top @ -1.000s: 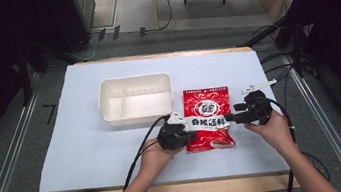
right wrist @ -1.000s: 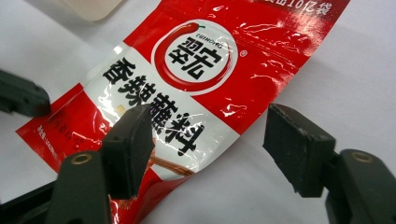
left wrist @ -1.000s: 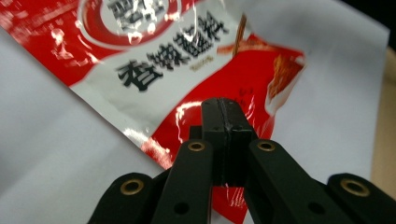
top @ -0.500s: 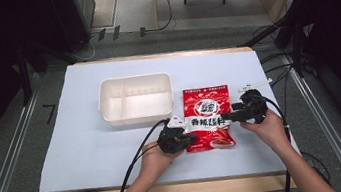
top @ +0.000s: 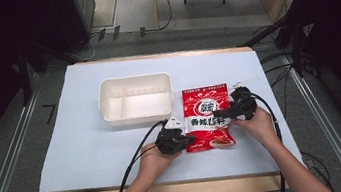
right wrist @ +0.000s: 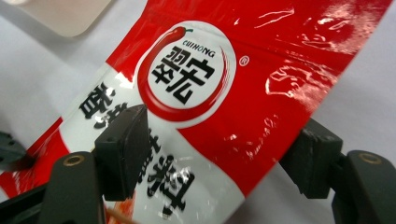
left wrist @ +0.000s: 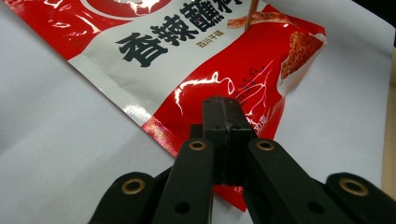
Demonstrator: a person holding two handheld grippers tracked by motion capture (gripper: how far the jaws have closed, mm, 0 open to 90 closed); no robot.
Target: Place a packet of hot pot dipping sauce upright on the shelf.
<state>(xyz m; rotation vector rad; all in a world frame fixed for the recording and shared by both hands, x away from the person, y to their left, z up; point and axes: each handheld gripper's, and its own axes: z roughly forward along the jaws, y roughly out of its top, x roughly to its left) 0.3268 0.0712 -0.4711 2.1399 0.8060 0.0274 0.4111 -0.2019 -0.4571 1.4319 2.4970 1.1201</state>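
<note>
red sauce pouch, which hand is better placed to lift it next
Left, probably. The left gripper is shut on the lower edge of the glossy red and white plastic sauce pouch, so it already has a grip. The right gripper is open, its jaws straddling the pouch without pressing it.

The red pouch (right wrist: 261,93) carries all the readable print. In the right gripper view, a white round badge ringed in red, with a small chilli drawn at its top, bears the Latin word "CUINONG" above two large black Chinese characters, 翠宏, and a ® mark stands just beside the badge. Next to the badge, on the pouch's white band, run big black characters, 香辣蘸料, clearest in the left gripper view, with a line of tiny characters beneath them too small to read.
</note>
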